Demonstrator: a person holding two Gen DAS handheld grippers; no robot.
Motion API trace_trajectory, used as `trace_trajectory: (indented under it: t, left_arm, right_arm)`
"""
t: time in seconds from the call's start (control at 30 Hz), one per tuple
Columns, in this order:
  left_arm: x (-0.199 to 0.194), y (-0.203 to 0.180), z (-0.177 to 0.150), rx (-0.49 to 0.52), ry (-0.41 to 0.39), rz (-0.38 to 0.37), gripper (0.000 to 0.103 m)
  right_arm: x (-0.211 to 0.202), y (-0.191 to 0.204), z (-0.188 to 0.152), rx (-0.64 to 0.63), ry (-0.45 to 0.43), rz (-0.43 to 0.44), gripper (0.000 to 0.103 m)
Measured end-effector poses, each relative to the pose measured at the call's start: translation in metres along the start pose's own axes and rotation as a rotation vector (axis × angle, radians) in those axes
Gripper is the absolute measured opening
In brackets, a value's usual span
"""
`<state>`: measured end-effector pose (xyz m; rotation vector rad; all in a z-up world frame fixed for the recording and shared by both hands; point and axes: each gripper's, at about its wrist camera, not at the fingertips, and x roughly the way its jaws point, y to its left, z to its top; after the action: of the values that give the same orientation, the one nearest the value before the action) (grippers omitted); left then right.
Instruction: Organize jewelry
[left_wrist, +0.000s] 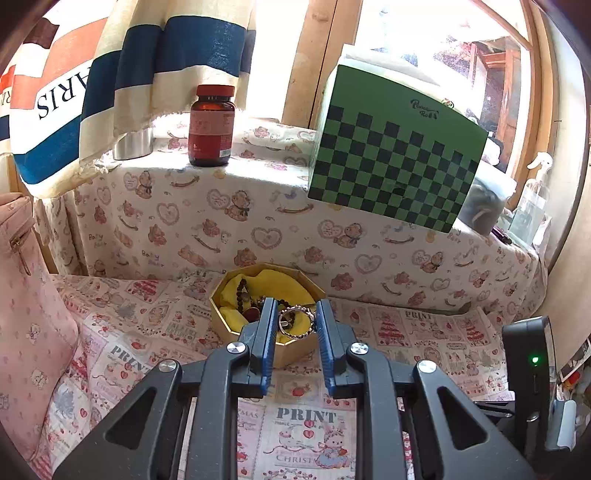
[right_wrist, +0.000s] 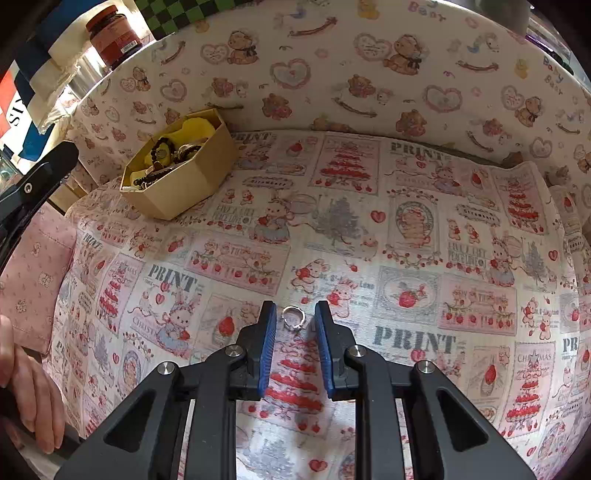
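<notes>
A tan octagonal box (left_wrist: 221, 295) lined in yellow stands on the printed cloth against the bear-print ledge, holding dark beads, a red stone and a gold twisted bracelet (left_wrist: 300, 320). My left gripper (left_wrist: 296, 308) hovers short of the box, jaws a narrow gap apart, nothing pressed between the pads; the bracelet shows through the gap. A small silver ring (right_wrist: 293, 320) lies on the cloth between the tips of my right gripper (right_wrist: 295, 310), which points steeply down, open, pads clear of the ring. The box (right_wrist: 184, 188) sits far up-left in the right wrist view.
On the ledge stand a brown pill bottle (left_wrist: 211, 125), a steel cup (left_wrist: 133, 146) and a leaning green checkered box (left_wrist: 395, 158). A pink bag (left_wrist: 22, 295) lies left, a black device with a green light (left_wrist: 528, 369) right. A hand (right_wrist: 33, 398) shows lower left.
</notes>
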<state>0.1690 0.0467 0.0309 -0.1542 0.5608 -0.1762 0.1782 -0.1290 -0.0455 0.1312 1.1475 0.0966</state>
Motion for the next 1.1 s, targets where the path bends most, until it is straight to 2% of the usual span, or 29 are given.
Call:
trace_trajectory:
  t: [0.23,0.37,0.6,0.8,1.1]
  left_arm:
    - [-0.005,0.004,0.003,-0.015,-0.020,-0.003,0.020]
    - [-0.009,0.005,0.004,-0.016,-0.031,-0.009,0.020]
    - [-0.012,0.004,0.004,-0.017,-0.036,-0.010,0.020]
    - [-0.012,0.006,0.005,-0.025,-0.039,-0.005,0.020]
    - [-0.012,0.009,0.006,-0.030,-0.041,-0.004,0.020]
  right_arm:
    - [0.008,0.016,0.007,-0.023,0.002,-0.086,0.023]
    - [0.011,0.026,0.007,-0.070,-0.009,-0.126,0.015]
    - [0.008,0.026,0.003,-0.064,0.010,-0.136,0.015]
    - [0.002,0.029,-0.009,-0.116,-0.009,-0.185,0.015]
    - [-0.001,0.028,-0.009,-0.106,-0.012,-0.181,0.015]
